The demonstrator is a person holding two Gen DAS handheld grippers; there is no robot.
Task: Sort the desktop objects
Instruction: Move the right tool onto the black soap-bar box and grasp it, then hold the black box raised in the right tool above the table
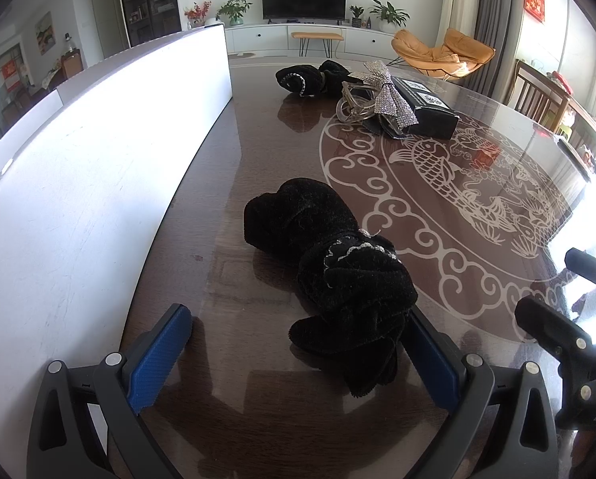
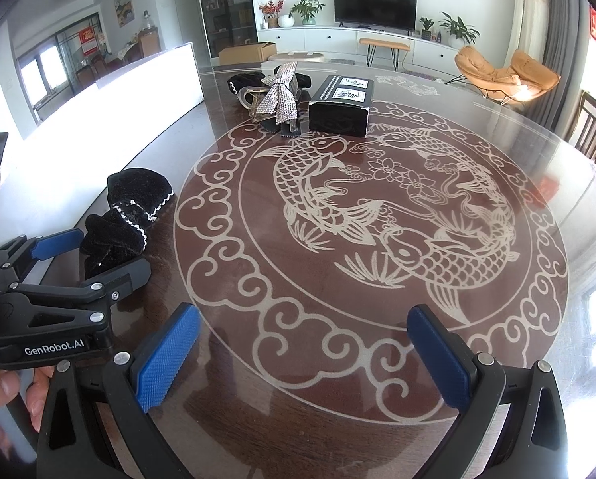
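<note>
Straddling the black velvet scrunchie (image 1: 330, 275) lying on the glossy brown worktop (image 1: 477, 215) beside a white panel (image 1: 98, 167), the left gripper (image 1: 298, 355) is holding its jaws wide and empty, best closing centred on the bunched fabric, while the right gripper (image 2: 302, 359) is hovering wide and empty.

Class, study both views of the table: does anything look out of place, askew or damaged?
Nothing looks damaged or spilled. The sparkly bow lies askew over a clear hair claw beside the black box, and one black velvet bow sits apart, between the open left gripper fingers.

White bin wall (image 1: 98, 151) leftward; tabletop (image 2: 377, 279) open
</note>
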